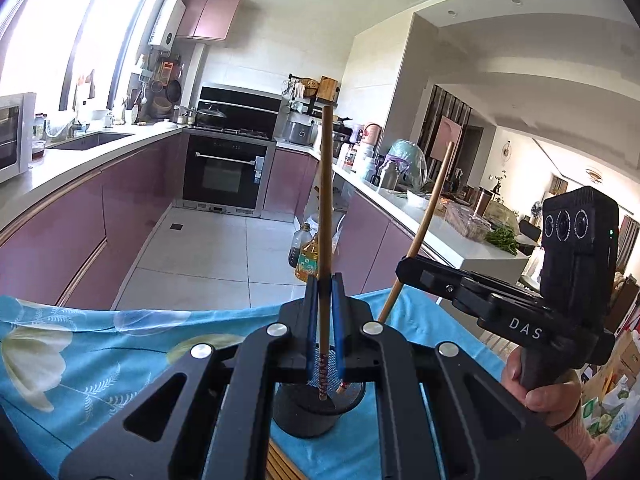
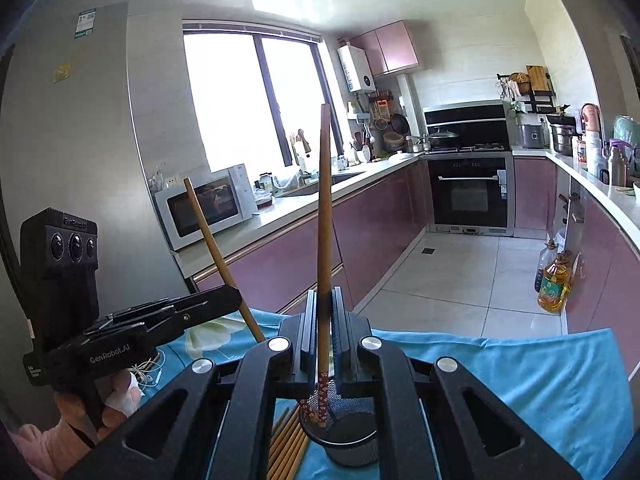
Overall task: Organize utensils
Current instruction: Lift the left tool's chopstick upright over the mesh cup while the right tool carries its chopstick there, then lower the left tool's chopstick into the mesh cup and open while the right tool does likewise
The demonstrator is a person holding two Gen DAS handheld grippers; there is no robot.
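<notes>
My left gripper (image 1: 325, 292) is shut on a brown chopstick (image 1: 326, 200) held upright, its patterned tip inside a black mesh holder (image 1: 308, 416) on the blue cloth. My right gripper (image 2: 323, 308) is shut on a second chopstick (image 2: 324, 200), also upright, with its patterned tip in the same holder (image 2: 352, 444). Each gripper shows in the other's view, the right one (image 1: 404, 270) and the left one (image 2: 236, 300), each with its chopstick slanting down into the holder. Several more chopsticks (image 2: 288, 440) lie flat on the cloth beside the holder.
A blue floral tablecloth (image 1: 80, 352) covers the table. Beyond its far edge is the kitchen floor, with oil bottles (image 2: 554, 280), pink cabinets, an oven (image 1: 224, 176) and a microwave (image 2: 208, 208). White earphones (image 2: 148, 368) lie on the cloth.
</notes>
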